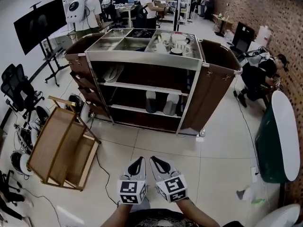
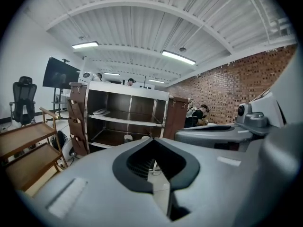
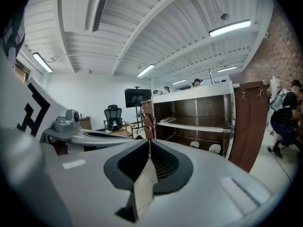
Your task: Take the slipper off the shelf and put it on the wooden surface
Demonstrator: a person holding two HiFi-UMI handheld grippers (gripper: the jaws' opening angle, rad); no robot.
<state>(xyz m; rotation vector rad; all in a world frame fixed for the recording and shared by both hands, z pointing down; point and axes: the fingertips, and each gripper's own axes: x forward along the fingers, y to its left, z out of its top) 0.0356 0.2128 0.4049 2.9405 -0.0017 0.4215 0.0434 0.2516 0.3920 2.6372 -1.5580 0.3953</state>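
- One pale slipper (image 1: 112,73) lies flat on the upper shelf of the shelf unit (image 1: 142,59), at the left end. Its long axis runs at a slant, from the front left toward the back of the shelf. Which end is the toe cannot be made out.
- Two pale items (image 1: 150,101) stand upright side by side on the lower shelf, right of centre, well apart from the slipper.
- The unit has a metal frame, dark shelves and brown side panels (image 1: 210,93). Its front opens toward the grippers.
- Metal top trays (image 1: 113,42) crown the unit, with white crockery (image 1: 175,44) on the right.
- The wooden rack (image 1: 52,141), slatted and light brown, lies on the tiled floor (image 1: 199,160) to the left of the unit, near its corner. A dark cable (image 1: 100,174) trails on the floor just beside it.
- The left gripper (image 1: 136,164) is held low, side by side with the right one, and points at the unit. Its black ribbed pads are pressed together with nothing between them.
- The right gripper (image 1: 160,165) also has its pads together and empty.
- An office chair (image 1: 16,85) and a dark screen (image 1: 40,22) stand at far left. A person (image 1: 258,74) sits by the brick wall (image 1: 265,8) at right.
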